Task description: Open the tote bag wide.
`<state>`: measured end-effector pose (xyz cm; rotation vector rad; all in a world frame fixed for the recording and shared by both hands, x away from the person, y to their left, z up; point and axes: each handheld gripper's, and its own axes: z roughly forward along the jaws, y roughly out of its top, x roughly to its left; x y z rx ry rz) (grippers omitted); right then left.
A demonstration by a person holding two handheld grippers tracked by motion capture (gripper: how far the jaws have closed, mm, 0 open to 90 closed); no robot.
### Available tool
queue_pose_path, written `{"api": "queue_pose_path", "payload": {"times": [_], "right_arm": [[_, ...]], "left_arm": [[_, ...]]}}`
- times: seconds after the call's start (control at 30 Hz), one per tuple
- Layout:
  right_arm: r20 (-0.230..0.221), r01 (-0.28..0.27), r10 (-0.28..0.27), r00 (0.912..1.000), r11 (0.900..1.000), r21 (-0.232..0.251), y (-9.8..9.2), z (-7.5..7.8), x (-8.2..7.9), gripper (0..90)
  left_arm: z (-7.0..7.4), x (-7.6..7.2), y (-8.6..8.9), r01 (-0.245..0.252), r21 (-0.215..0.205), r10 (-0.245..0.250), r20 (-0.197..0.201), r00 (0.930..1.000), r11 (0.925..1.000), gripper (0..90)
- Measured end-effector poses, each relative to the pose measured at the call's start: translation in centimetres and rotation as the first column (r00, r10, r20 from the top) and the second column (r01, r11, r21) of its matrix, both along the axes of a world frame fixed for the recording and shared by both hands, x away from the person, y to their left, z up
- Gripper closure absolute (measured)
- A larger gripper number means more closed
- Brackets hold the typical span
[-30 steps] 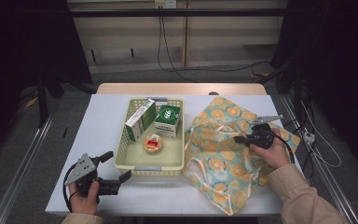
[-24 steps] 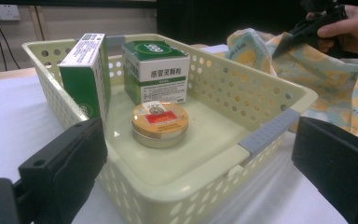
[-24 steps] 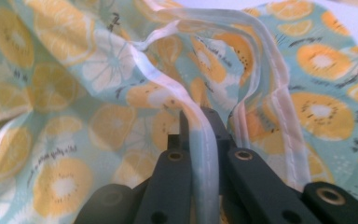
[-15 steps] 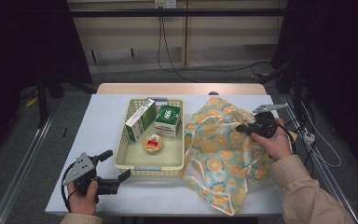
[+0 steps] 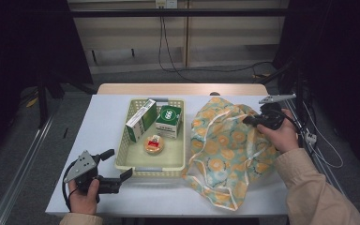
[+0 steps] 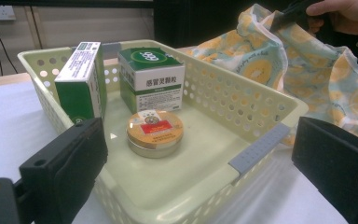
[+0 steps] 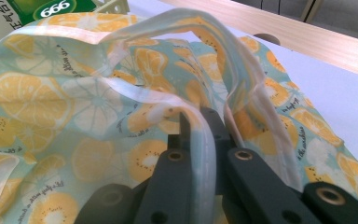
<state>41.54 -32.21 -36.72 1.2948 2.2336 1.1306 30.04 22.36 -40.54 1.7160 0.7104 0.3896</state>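
Fruit-print cloth bag, lying crumpled on the white table just right of the perforated basket. High view: one edge of the bag is held raised by the right gripper, its jaws clamped on the fabric; the left gripper is seen resting near the table's front edge, jaws spread, nothing between them. Left gripper view: two green boxes and a round tin are shown inside the basket, framed by the wide-apart jaws; the bag is seen at upper right. Right gripper view: a pale strap of the bag is pinched between the closed jaws.
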Motion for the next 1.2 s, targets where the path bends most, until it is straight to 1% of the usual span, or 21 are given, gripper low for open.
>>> {"api": "queue_pose_path", "payload": {"times": [0.07, 0.17, 0.23, 0.27, 0.33, 0.43, 0.53, 0.7, 0.83, 0.93, 1.0, 1.1, 1.2], "right_arm": [[-0.005, 0.0, 0.0, 1.0, 1.0, -0.005, 0.0, -0.1, 0.0, 89.9], [-0.009, -0.011, 0.011, 0.9999, 1.0, -0.013, 0.2, -0.1, -0.1, 89.8], [-0.01, -0.017, 0.017, 0.9998, 1.0, -0.025, 0.3, -0.2, -0.1, 89.8], [-0.011, -0.021, 0.021, 0.9997, 0.999, -0.028, 0.4, -0.2, -0.1, 89.8], [-0.013, -0.026, 0.026, 0.9996, 0.999, -0.035, 0.6, -0.2, -0.1, 89.8], [-0.015, -0.03, 0.029, 0.9995, 0.999, -0.042, 0.7, -0.2, -0.1, 89.8], [-0.019, -0.033, 0.032, 0.9993, 0.998, -0.044, 0.8, -0.3, -0.1, 89.8], [-0.014, -0.034, 0.034, 0.9993, 0.998, -0.045, 0.8, -0.3, -0.1, 89.9], [-0.02, -0.039, 0.039, 0.9991, 0.999, -0.022, 0.7, -0.4, -0.1, 89.8], [-0.022, -0.041, 0.04, 0.999, 0.999, -0.029, 0.7, -0.5, -0.2, 89.8], [-0.024, -0.046, 0.046, 0.9987, 0.999, -0.026, 0.7, -0.5, -0.2, 89.8], [-0.031, -0.05, 0.05, 0.9983, 0.999, -0.016, 0.6, -0.6, -0.2, 89.8], [-0.034, -0.056, 0.055, 0.9979, 0.998, -0.002, 0.4, -0.7, -0.2, 89.8]], "left_arm": [[0.5, 0.0, -0.1, 0.006, -0.009, -0.006, -0.002, 1.0, 0.9999, 3.0], [1.6, 0.1, -0.5, 0.023, -0.011, -0.023, 0.0, 0.9997, 0.9997, 3.0], [2.3, 0.4, -1.0, 0.045, -0.004, -0.045, 0.004, 0.999, 0.999, 3.0], [2.7, 0.5, -1.3, 0.057, -0.005, -0.057, -0.001, 0.9984, 0.9984, 3.0], [3.4, 0.8, -1.9, 0.072, -0.012, -0.072, 0.004, 0.9974, 0.9974, 3.1], [4.4, 1.5, -2.9, 0.095, -0.009, -0.095, 0.004, 0.9954, 0.9954, 3.0], [4.9, 2.5, -3.7, 0.103, 0.009, -0.103, -0.009, 0.9946, 0.9946, 3.0], [5.0, 4.0, -5.0, 0.123, 0.047, -0.121, -0.04, 0.9919, 0.9913, 3.1], [4.6, 5.2, -5.8, 0.129, 0.056, -0.125, -0.062, 0.9902, 0.9901, 3.2], [4.4, 5.9, -6.2, 0.132, 0.062, -0.127, -0.08, 0.9887, 0.9893, 3.2], [4.2, 6.4, -6.6, 0.148, 0.064, -0.142, -0.093, 0.9855, 0.9869, 3.2], [4.0, 6.8, -6.9, 0.157, 0.073, -0.149, -0.102, 0.9835, 0.9849, 3.3], [3.8, 7.2, -7.2, 0.154, 0.079, -0.146, -0.109, 0.9834, 0.9849, 3.3]]}}
